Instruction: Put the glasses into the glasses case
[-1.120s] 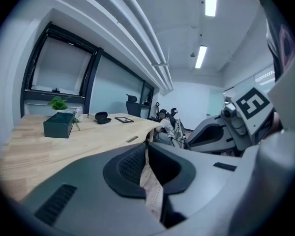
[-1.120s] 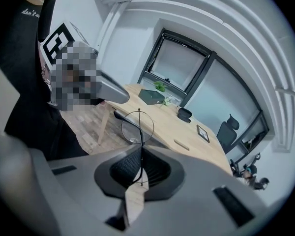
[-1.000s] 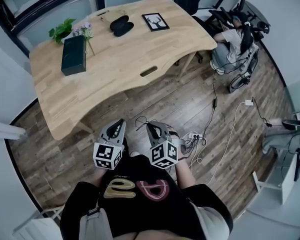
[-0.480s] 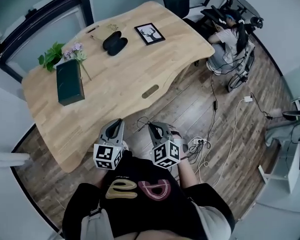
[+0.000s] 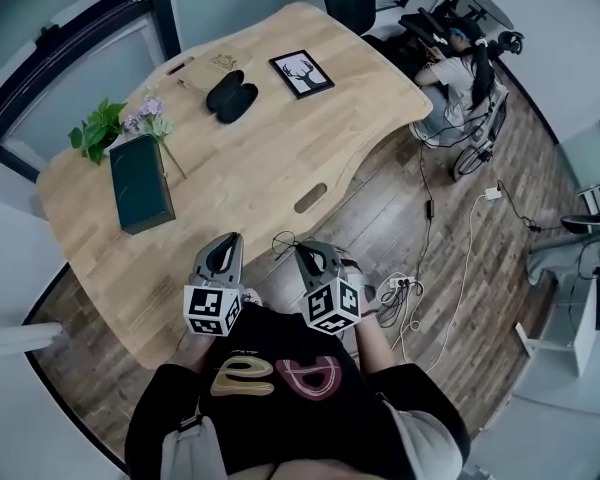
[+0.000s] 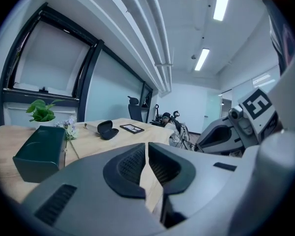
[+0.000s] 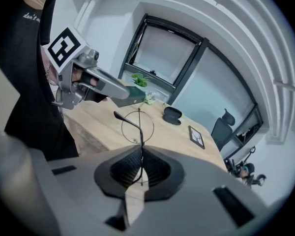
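The table (image 5: 250, 168) is before me; the glasses case (image 5: 231, 96) sits near the table's far edge, well apart from me. My right gripper (image 5: 315, 260) is clenched on the glasses (image 7: 137, 124); my left gripper (image 5: 223, 256) is closed and empty. I'd carry them level over the table, squeezing lightly. Only the right gripper view shows the thin frame; the head view doesn't.

Wood table (image 5: 260, 148), matt blk case (image 5: 232, 96), metal-wire glasses (image 7: 128, 122).

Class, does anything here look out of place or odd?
Nothing spilled or damaged. One oddity: the thin round wire-framed glasses sit pinched in the right gripper, far from the black glasses case on the wooden table.
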{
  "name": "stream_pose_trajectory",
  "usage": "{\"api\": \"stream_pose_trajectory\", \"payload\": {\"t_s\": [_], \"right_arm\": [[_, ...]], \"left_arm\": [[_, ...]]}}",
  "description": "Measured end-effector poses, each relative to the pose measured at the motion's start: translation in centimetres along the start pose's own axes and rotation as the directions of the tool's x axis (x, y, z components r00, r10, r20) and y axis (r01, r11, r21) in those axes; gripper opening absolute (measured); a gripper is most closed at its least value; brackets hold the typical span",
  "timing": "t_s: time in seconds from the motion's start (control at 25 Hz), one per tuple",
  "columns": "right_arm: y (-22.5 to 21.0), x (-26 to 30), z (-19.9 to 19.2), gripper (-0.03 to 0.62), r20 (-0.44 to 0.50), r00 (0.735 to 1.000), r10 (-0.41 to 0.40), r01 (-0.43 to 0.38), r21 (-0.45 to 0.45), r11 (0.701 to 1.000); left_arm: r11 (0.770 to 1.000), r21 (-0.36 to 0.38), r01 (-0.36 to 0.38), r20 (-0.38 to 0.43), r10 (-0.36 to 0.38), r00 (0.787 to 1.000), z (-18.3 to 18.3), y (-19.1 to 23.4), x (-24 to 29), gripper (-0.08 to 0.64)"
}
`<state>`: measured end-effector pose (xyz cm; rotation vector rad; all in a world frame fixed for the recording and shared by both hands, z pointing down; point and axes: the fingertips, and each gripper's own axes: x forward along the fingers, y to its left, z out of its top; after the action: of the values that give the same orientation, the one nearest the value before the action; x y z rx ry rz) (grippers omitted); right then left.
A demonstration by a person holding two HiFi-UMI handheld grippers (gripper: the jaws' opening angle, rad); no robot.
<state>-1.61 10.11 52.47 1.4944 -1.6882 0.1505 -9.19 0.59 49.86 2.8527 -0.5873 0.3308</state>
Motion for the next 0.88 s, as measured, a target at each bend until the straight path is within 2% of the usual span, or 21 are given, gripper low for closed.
{"api": "stream_pose_trajectory", "payload": {"t_s": [0.32,0.64,0.88], "right_arm": [[-0.6,2.7,2.5,0.017,-0.022,1.0,0.008,-0.008,-0.037,0.999],[-1.1,4.4,3.8,0.017,-0.028,0.999,0.03,-0.031,-0.058,0.998],[-2.6,6.6,3.5,0.017,-0.034,0.997,0.069,-0.072,-0.109,0.991]], "left_arm": [[0.999,-0.031,0.008,0.035,-0.007,0.999,1.6,3.1,1.0,0.031],[0.998,-0.062,-0.031,0.026,0.033,0.999,1.3,6.2,1.2,0.031],[0.991,-0.096,-0.09,0.02,0.093,0.995,0.8,7.7,2.3,0.031]]}}
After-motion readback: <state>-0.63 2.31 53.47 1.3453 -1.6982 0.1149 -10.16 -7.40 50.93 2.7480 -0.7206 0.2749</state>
